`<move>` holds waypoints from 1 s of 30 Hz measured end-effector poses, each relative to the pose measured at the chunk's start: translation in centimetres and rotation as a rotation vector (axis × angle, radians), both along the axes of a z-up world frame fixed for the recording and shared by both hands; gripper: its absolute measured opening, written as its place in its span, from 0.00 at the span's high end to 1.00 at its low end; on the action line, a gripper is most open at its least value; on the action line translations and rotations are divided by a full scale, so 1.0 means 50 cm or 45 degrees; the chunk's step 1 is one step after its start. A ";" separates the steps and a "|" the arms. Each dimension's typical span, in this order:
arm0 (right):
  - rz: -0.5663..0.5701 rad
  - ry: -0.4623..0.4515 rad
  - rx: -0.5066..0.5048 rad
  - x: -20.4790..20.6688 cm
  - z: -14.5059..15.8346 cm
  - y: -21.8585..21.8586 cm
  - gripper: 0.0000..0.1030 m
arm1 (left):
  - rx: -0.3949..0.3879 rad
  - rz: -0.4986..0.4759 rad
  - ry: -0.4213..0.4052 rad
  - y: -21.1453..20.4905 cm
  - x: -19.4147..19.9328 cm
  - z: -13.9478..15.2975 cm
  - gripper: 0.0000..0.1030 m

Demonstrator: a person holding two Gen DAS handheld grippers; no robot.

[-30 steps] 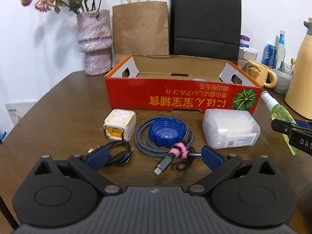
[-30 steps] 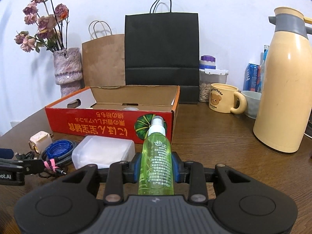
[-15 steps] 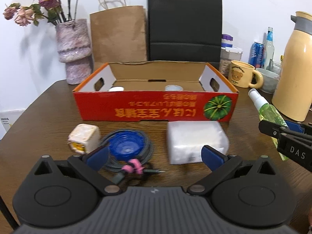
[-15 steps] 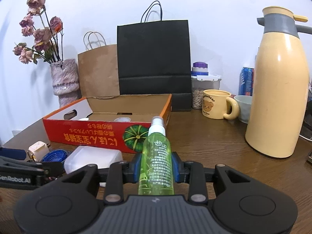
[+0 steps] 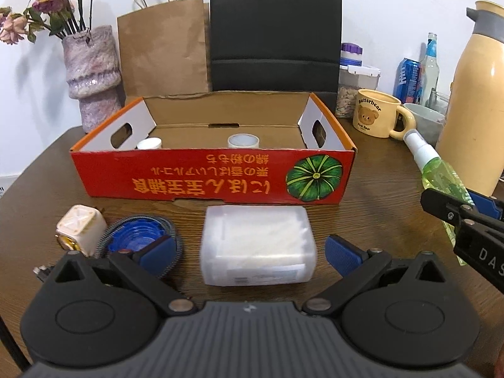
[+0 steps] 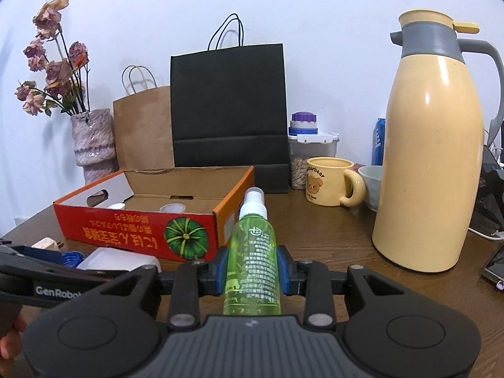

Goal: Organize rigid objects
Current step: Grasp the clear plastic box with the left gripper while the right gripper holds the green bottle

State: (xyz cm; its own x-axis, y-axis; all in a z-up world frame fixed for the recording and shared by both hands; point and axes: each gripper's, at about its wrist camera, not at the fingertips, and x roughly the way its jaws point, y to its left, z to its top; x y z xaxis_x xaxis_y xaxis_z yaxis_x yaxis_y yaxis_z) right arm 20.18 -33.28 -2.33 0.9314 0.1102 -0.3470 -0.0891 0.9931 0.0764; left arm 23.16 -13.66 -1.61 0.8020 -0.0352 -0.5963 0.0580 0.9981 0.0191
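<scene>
spray bottle clamped mid-body by right gripper fingers, likely light, stiff, slick; left gripper fingers spread around plastic box, best taken across the short sides.

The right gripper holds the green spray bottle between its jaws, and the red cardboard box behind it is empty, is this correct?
Not quite. The right gripper does hold the green spray bottle, jaws shut on it, but the red cardboard box is not empty: the left wrist view shows two white round containers inside.
</scene>
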 end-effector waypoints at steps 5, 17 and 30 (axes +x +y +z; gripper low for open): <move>0.007 -0.001 -0.005 0.009 -0.005 -0.009 0.70 | 0.010 0.026 0.014 -0.016 0.014 -0.012 0.00; -0.006 0.015 -0.022 0.016 -0.012 -0.007 0.70 | 0.057 0.032 0.051 -0.040 0.050 -0.046 0.00; 0.000 0.013 -0.045 0.012 -0.018 0.005 0.70 | 0.016 0.021 0.016 -0.031 0.036 -0.040 0.19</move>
